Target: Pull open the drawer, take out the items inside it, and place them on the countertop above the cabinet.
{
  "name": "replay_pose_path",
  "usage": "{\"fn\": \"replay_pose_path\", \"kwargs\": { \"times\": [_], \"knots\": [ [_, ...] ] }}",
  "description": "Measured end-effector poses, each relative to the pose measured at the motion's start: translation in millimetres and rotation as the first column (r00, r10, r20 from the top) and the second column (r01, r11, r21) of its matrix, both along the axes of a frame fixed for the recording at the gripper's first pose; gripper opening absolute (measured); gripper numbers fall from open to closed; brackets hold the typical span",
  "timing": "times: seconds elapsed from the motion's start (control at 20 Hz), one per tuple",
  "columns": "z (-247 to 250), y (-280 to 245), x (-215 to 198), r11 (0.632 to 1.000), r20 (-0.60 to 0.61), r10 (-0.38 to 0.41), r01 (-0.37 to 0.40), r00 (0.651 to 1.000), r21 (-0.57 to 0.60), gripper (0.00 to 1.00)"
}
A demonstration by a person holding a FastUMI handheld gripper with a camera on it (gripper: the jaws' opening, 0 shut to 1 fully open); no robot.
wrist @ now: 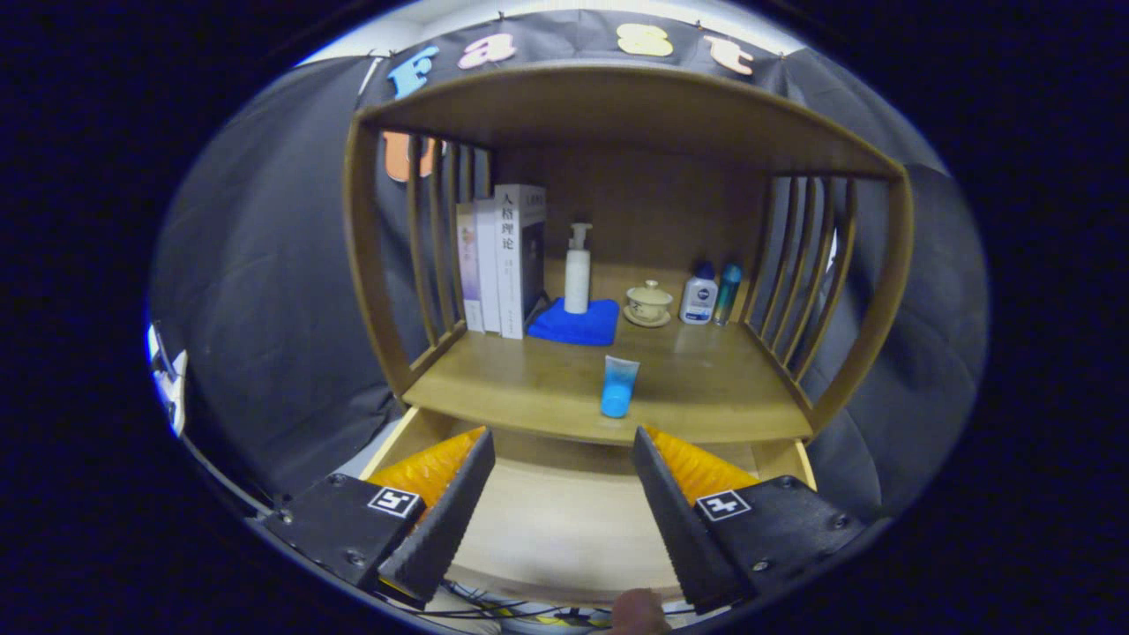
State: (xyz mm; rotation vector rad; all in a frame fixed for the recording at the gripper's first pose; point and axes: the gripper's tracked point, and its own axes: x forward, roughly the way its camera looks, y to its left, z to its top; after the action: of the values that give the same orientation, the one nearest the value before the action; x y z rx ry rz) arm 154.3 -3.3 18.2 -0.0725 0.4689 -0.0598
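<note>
The drawer [547,529] stands pulled out beneath the wooden countertop [688,388]; the part of its pale floor that shows between my fingers holds nothing. A small blue tube [619,386] stands cap-down on the countertop near its front edge, just beyond my fingers. My gripper [563,441] hovers over the drawer, open, with nothing between its fingers. The drawer's sides lie partly hidden behind the fingers.
Further back on the countertop stand three books [503,260], a white pump bottle [577,269] on a folded blue cloth [575,322], a lidded teacup [649,302], and two small bottles [710,295]. Slatted side rails [803,265] and a wooden top [617,106] enclose the shelf.
</note>
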Motion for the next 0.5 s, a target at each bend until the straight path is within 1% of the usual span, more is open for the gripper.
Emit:
{"fn": "replay_pose_path", "kwargs": {
  "times": [0.15,0.25,0.3,0.5],
  "knots": [
    [16.5,-3.4,-39.3,0.999,0.127,0.003,0.001,0.992,-0.039,0.99],
    [24.2,0.7,-68.5,0.999,0.185,0.023,-0.017,0.983,-0.034,0.99],
    [27.8,3.6,-81.5,0.999,0.217,0.032,-0.027,0.976,-0.026,1.00],
    [29.3,2.6,-124.1,0.999,0.324,0.037,-0.026,0.945,-0.037,1.00]
  ]
}}
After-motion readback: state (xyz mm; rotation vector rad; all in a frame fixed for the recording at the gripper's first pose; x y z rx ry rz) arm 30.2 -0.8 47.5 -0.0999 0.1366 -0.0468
